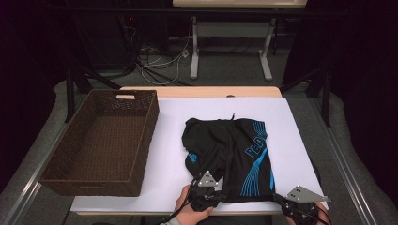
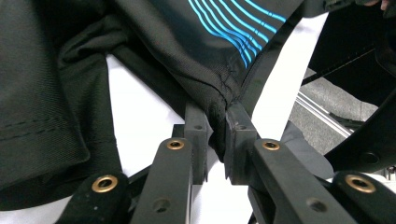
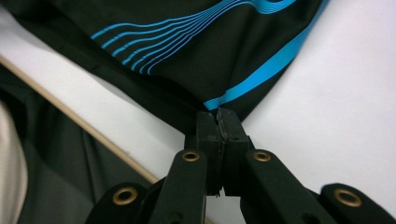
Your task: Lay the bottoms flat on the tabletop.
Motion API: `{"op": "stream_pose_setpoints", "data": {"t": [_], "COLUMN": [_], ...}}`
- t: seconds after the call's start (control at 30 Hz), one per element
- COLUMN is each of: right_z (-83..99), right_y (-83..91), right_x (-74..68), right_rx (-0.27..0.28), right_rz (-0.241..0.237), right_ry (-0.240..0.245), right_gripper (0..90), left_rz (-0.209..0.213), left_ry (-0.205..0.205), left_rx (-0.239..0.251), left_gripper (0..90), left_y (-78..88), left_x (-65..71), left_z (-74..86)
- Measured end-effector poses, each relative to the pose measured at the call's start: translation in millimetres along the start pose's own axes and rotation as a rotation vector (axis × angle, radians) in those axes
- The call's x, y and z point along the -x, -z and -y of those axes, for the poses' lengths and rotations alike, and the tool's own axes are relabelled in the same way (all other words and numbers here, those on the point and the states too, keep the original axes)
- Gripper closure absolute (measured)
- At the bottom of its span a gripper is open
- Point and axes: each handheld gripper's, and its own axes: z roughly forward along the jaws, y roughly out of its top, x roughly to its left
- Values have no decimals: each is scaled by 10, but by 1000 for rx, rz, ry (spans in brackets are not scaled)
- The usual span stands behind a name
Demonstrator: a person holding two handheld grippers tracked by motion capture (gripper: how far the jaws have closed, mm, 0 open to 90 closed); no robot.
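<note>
Black shorts (image 1: 230, 150) with blue stripes and blue lettering lie crumpled on the white table top (image 1: 173, 112), right of centre. At the near hem, my left gripper (image 1: 216, 188) holds a bunched fold of the black cloth (image 2: 187, 51) between its pads (image 2: 198, 126). My right gripper (image 1: 278, 197) is at the shorts' near right corner. Its jaws (image 3: 218, 119) are pressed together on the tip of the fabric (image 3: 187, 56) where a blue band ends.
A dark brown wicker basket (image 1: 146, 136) stands empty on the table's left side. The table's near edge runs just under both grippers, and a hand (image 1: 187, 211) comes in from the bottom. Behind the table are desk legs and cables on the floor.
</note>
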Motion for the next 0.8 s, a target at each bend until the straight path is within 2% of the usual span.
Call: {"op": "stream_pose_setpoints", "data": {"t": [0.23,0.4,0.53,0.57,0.63,0.8], "right_z": [-9,-8,-19,-22,-33,-72], "right_y": [-42,-43,11,31,53,73], "right_x": [-43,-50,-27,-30,-16,-7], "right_rx": [-2,-13,13,23,59,118], "right_rz": [-45,-29,-17,-16,-17,-12], "right_ry": [7,16,7,-11,-21,-52], "right_gripper": [894,888,791,757,695,625], "left_rz": [-11,-8,-10,-13,-26,-50], "left_ry": [14,24,33,38,44,57], "left_rx": [1,11,36,43,58,86], "left_gripper": [804,756,669,650,623,555], "left_y": [62,111,183,200,256,354], "left_x": [-34,-35,-37,-38,-53,-114], "left_z": [23,27,23,23,22,23]}}
